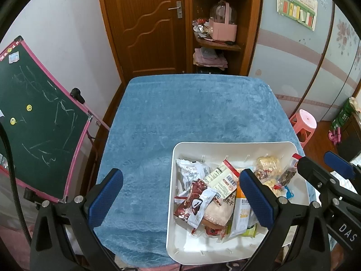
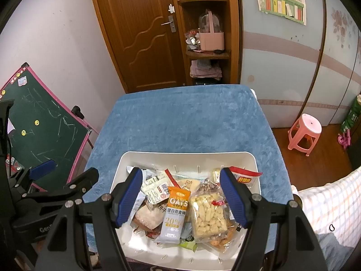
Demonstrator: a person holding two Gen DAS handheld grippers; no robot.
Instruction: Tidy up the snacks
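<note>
Snacks [image 2: 180, 207] heaped in the white tray [image 2: 187, 155], both grippers hovering empty.

I hold the right gripper [image 2: 181, 198] over the pile, jaws wide and holding nothing, framing the oat bar [image 2: 176, 212] and rice crisp pack [image 2: 208, 214]. My left gripper [image 1: 180, 198] is also agape, mostly above bare blue cloth [image 1: 191, 113], seemingly free ground for sorting. Packets overlap, so a clean single pick looks awkward.

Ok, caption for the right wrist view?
Open right gripper hovering above white bin of mixed snacks on blue tablecloth.
</note>
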